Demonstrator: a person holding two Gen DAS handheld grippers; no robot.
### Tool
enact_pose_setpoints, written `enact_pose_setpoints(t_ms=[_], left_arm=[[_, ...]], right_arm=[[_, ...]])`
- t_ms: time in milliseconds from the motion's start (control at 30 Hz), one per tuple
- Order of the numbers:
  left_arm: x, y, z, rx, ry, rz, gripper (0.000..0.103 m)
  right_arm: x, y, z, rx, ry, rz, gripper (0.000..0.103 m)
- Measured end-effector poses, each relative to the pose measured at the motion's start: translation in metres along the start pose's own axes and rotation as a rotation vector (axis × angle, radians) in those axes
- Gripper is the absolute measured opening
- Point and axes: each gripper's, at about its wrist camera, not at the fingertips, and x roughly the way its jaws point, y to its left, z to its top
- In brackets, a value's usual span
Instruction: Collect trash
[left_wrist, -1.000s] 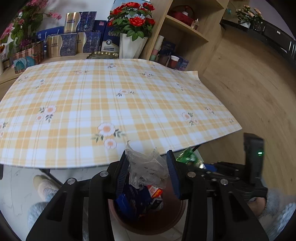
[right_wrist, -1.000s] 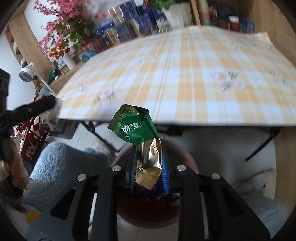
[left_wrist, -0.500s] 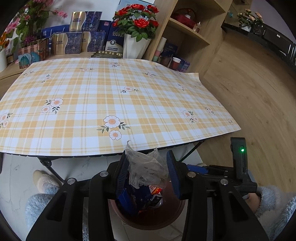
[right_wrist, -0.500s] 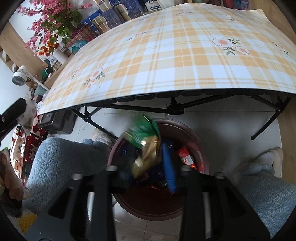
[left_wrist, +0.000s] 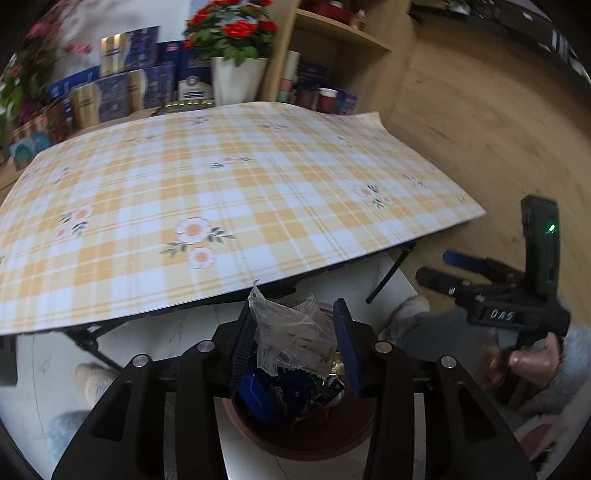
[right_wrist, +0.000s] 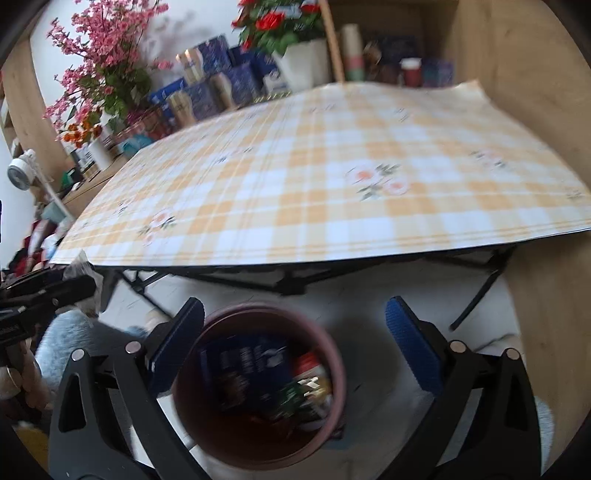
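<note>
Both wrist views above bin (right_wrist: 258, 387)

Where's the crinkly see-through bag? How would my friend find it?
Find the table with the yellow checked cloth. On the floor below its near edge sits a round brown bin. Right above it, the left hand-held gripper pinches the clear crumpled bag, the only see-through thing there.

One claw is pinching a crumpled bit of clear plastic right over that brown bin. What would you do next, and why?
Probably open the left gripper and let the crumpled clear plastic wrapper fall. It hangs directly above the brown bin, which already holds other trash. The right gripper has nothing between its opening jaws, and the checked tablecloth shows no litter.
</note>
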Motion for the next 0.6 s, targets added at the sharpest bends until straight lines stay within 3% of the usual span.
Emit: enact_pose_setpoints(t_ms=[67, 200, 467, 567, 600], left_arm=[[0.011, -0.004, -0.007, 0.025, -0.001, -0.016, 0.042], [0.038, -0.005, -0.021, 0.019, 0.087, -0.031, 0.042], [0.053, -0.006, -0.022, 0.023, 0.13, -0.028, 0.044], [0.052, -0.007, -0.025, 0.035, 0.133, -0.031, 0.046], [0.053, -0.008, -0.024, 0.034, 0.133, -0.03, 0.053]], right_arm=[[0.005, -0.004, -0.003, 0.014, 0.009, -0.006, 0.097], [0.012, -0.002, -0.008, 0.0, 0.011, -0.035, 0.097], [0.02, -0.006, -0.007, 0.035, 0.021, -0.029, 0.097], [0.024, -0.008, -0.009, 0.042, 0.035, -0.037, 0.097], [0.025, -0.009, -0.009, 0.045, 0.04, -0.039, 0.097]])
